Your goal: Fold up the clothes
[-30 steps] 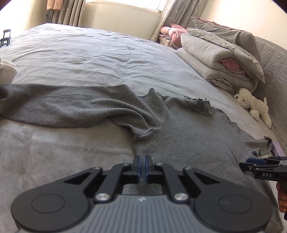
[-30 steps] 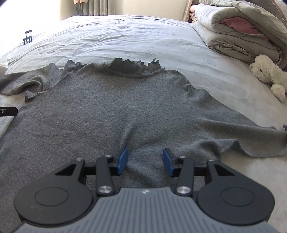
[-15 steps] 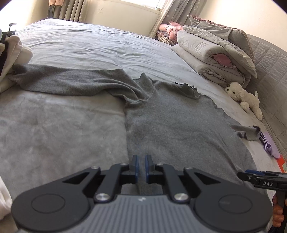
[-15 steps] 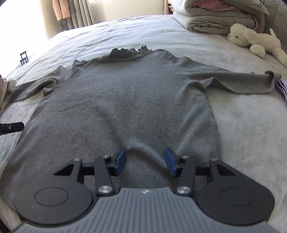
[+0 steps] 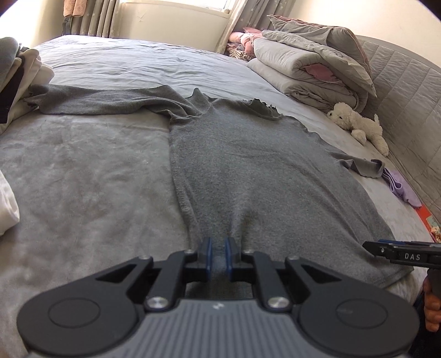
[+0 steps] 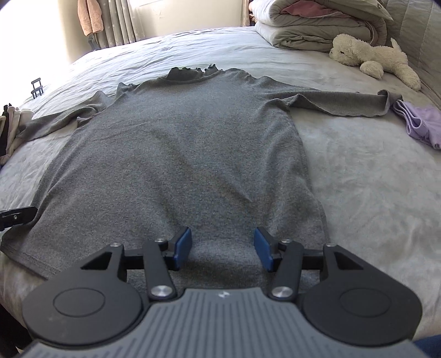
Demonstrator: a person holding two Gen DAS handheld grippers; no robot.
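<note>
Your left gripper has its blue pads drawn close together with a fold of the grey sweater pinched between them at the hem, near the garment's left side seam. Your right gripper stands with its jaws well apart over the hem near the right side; the knit lies flat below the gap and the pads do not press on it. The sweater is spread face up on the bed, collar at 12 o'clock, one sleeve reaching toward 10 o'clock at the pile of pale clothes, the other toward 2 o'clock, its cuff just beside a lilac cloth. A white plush toy lies beyond at 1 o'clock, below the folded duvet. Against a second ago, the body of the sweater now lies straighter and longer, the hem has come closer to the near bed edge, the right jaws have widened a little, and the left pads sit slightly less tight.
</note>
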